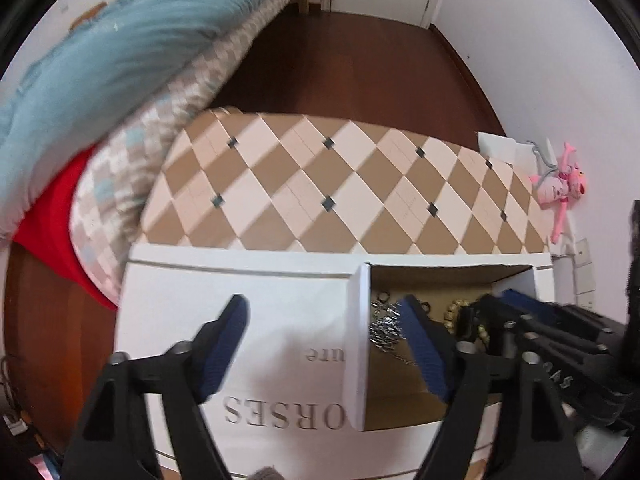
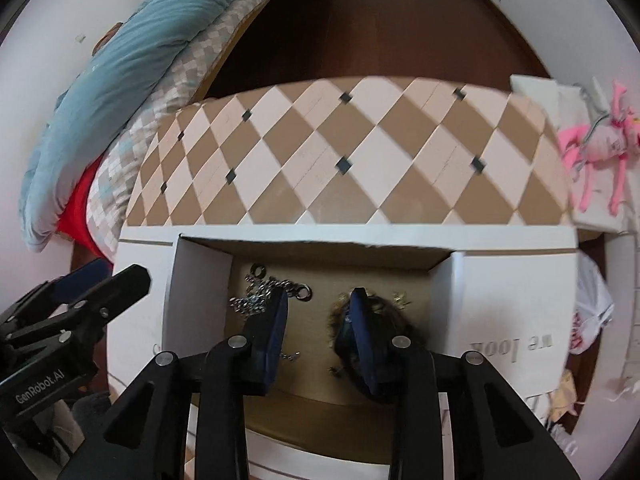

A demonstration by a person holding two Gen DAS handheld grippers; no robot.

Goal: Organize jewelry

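Silver chain [image 2: 256, 300] lies beside the right tool's [image 2: 320, 312] wide-spread left finger inside the cardboard box [image 2: 200, 280].

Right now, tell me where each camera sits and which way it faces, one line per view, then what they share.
Left wrist: rides the left gripper, looking along its open fingers at the white box, straddling the box's raised flap; the right gripper enters from the right.
Right wrist: rides the right gripper, looking down into the box opening at the silver chain and dark beads; the left gripper shows at left.
Shared: the box, chain, checkered board, bed quilt and pink toy.
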